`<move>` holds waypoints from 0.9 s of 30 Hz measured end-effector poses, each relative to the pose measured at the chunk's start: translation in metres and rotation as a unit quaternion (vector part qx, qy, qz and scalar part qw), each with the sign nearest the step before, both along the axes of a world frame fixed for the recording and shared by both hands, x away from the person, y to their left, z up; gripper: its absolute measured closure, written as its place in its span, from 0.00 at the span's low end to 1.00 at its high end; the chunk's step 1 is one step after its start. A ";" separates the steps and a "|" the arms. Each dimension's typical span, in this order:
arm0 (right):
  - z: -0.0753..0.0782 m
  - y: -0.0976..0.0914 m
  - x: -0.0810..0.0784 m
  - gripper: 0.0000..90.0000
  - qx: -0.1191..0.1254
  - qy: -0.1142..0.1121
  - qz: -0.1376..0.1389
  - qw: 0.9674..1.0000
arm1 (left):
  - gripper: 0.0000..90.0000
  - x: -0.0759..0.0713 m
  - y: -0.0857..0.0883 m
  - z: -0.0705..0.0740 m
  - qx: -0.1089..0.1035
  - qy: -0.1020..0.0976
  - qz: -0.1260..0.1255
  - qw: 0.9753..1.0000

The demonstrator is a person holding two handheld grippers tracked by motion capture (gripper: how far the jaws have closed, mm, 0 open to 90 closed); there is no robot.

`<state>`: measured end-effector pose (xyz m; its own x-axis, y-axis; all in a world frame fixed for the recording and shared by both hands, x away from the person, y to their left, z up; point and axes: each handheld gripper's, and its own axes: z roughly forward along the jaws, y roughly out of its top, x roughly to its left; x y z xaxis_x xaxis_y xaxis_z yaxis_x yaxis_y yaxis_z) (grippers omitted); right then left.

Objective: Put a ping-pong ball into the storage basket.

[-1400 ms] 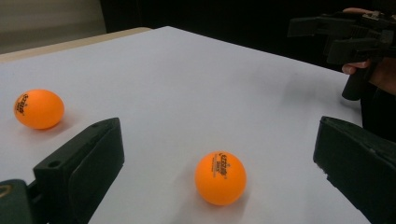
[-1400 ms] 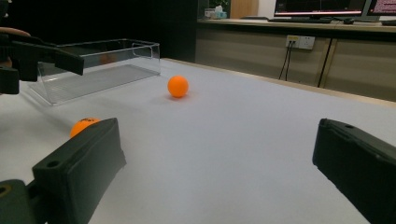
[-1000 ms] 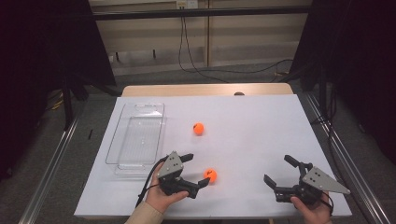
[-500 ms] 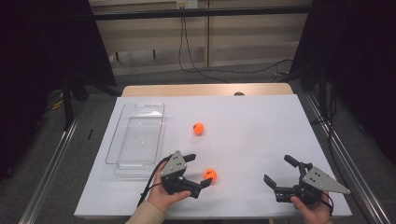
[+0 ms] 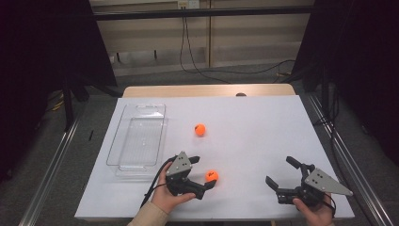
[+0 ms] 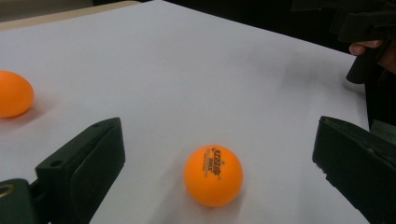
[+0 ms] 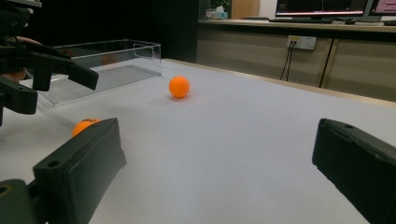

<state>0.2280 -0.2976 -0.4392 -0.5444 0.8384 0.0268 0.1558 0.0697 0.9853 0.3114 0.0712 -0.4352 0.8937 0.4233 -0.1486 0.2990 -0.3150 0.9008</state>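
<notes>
Two orange table-tennis balls lie on the white table. The near ball (image 5: 211,176) (image 6: 213,175) sits on the surface between the spread jaws of my left gripper (image 5: 203,172) (image 6: 219,158), which is open and touches nothing. The far ball (image 5: 200,129) (image 6: 14,93) (image 7: 179,87) rests alone near the table's middle. My right gripper (image 5: 279,170) (image 7: 219,163) stands open at the front right, with nothing between its jaws. In the right gripper view the near ball (image 7: 85,126) peeks out behind the left jaw, with the left gripper (image 7: 28,65) beyond it.
A clear plastic tray (image 5: 136,139) (image 7: 107,65) with nothing in it stands at the left of the table, just behind the left hand. The table's front edge runs close under both hands. Black frame rails flank the table.
The left gripper has edged slightly to the right around the near ball. Both balls and the right gripper have stayed put.
</notes>
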 end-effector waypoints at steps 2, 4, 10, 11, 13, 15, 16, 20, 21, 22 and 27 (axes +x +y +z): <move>0.000 0.000 0.000 0.01 0.002 0.000 0.000 1.000 | 0.03 0.001 -0.001 0.000 0.003 0.002 -0.001 1.000; 0.000 0.000 0.000 0.01 0.003 0.001 -0.001 1.000 | 0.03 0.001 -0.002 0.000 0.003 0.005 -0.002 1.000; 0.000 0.000 0.000 0.01 0.002 0.000 0.001 1.000 | 0.04 0.002 -0.006 -0.003 0.018 0.012 -0.007 1.000; 0.000 0.000 0.000 0.01 0.002 0.000 0.001 1.000 | 0.04 0.002 -0.006 -0.003 0.021 0.014 -0.010 1.000; 0.000 0.000 0.000 0.01 0.002 0.000 0.001 1.000 | 0.04 0.002 -0.007 -0.004 0.026 0.017 -0.010 0.999; 0.000 0.000 0.000 0.01 0.002 0.000 0.001 1.000 | 0.05 0.003 -0.008 -0.005 0.027 0.022 -0.011 0.999; 0.000 0.000 0.000 0.01 0.002 0.000 0.001 1.000 | 0.05 0.003 -0.008 -0.005 0.030 0.021 -0.013 0.999; 0.000 0.000 0.000 0.01 0.002 0.000 0.001 1.000 | 0.06 0.004 -0.010 -0.006 0.038 0.026 -0.014 0.999; 0.000 0.000 0.000 0.01 0.002 0.000 0.001 1.000 | 0.06 0.004 -0.010 -0.006 0.041 0.028 -0.013 0.999; 0.000 0.000 0.000 0.01 0.002 0.000 0.001 1.000 | 0.06 0.004 -0.011 -0.007 0.040 0.031 -0.012 0.999; 0.000 0.000 0.000 0.02 0.002 0.000 0.002 1.000 | 0.09 0.006 -0.013 -0.008 0.055 0.043 -0.012 0.997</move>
<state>0.2279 -0.2978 -0.4389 -0.5470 0.8366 0.0301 0.1557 0.0664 0.9856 0.3174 0.0583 -0.4433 0.8899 0.4198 -0.1785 0.3644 -0.4188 0.8318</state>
